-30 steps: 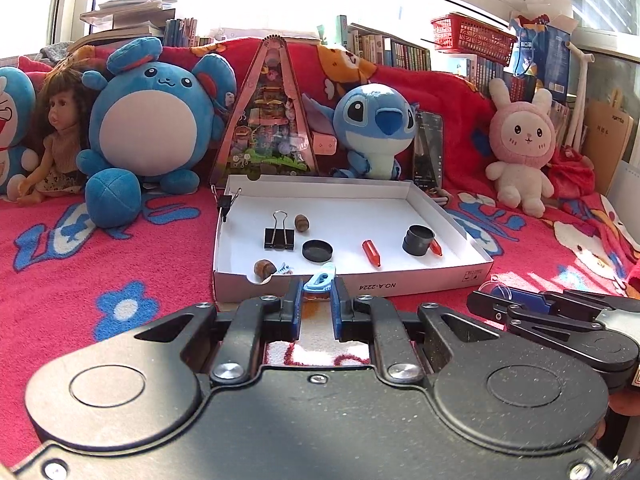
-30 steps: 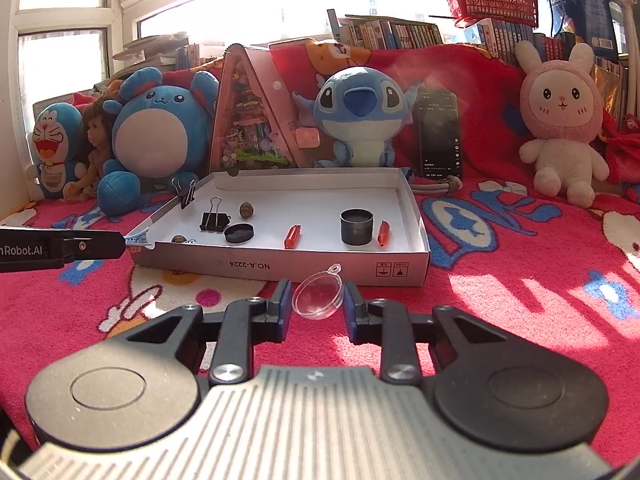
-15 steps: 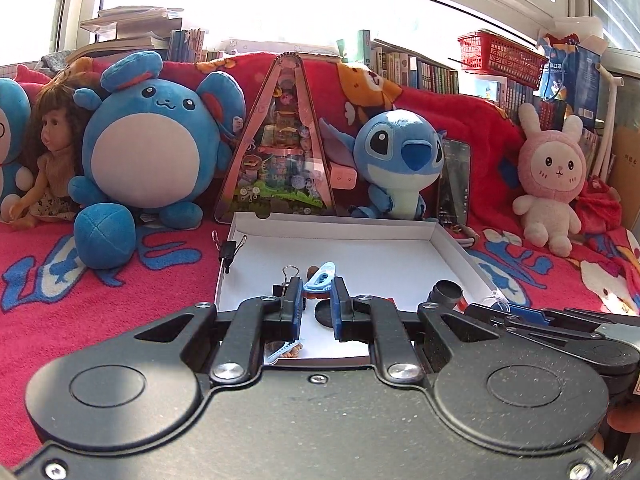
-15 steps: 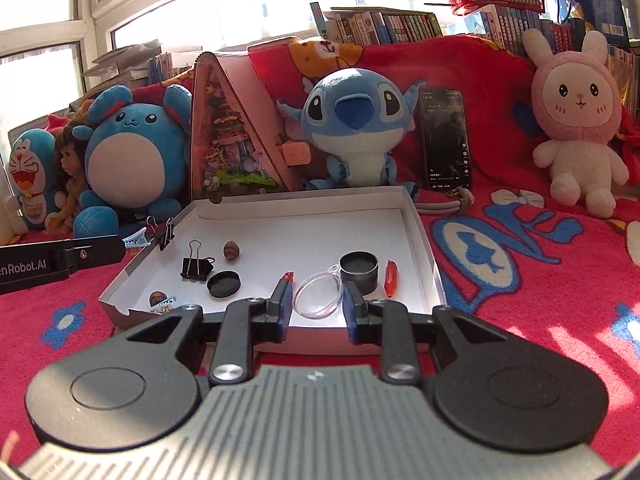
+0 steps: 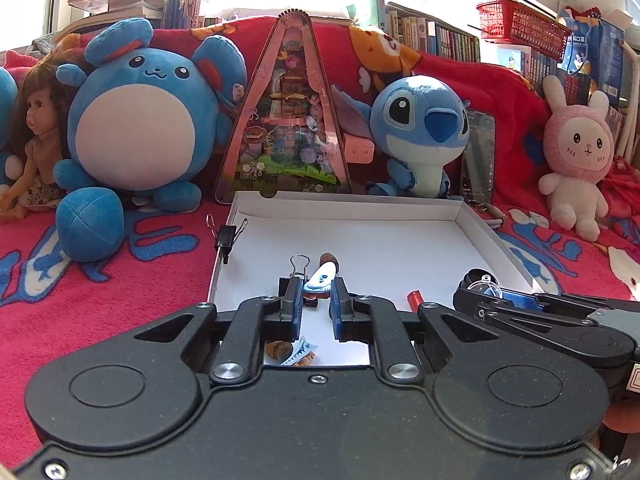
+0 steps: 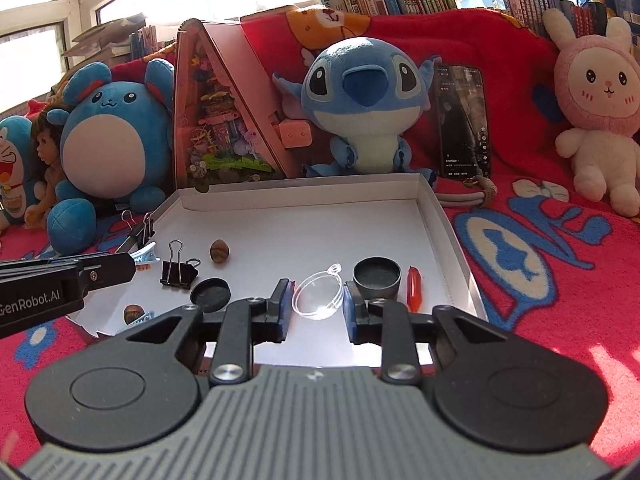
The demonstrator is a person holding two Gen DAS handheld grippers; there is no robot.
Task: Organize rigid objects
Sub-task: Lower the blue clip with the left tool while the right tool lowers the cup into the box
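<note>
Left gripper (image 5: 316, 298) has its jaws pinched tight on a small light-blue plastic hair clip (image 5: 319, 281), held above the near end of the shallow white cardboard box lid (image 5: 492, 236). Right gripper (image 6: 316, 300) is clamped narrow around a clear round plastic half-shell (image 6: 318, 294), also over the tray's near edge. Just beyond the right jaws sit a flat black round cap (image 6: 211, 294) to the left, a dark grey cylindrical cup (image 6: 377, 279) and a red-orange capsule (image 6: 414, 288) to the right. Further out, a black binder clip (image 6: 178, 270) and a brown nut (image 6: 219, 251). Behind the tray, a blue Stitch plush (image 6: 360, 104) against the red blanket (image 6: 540, 240).
</note>
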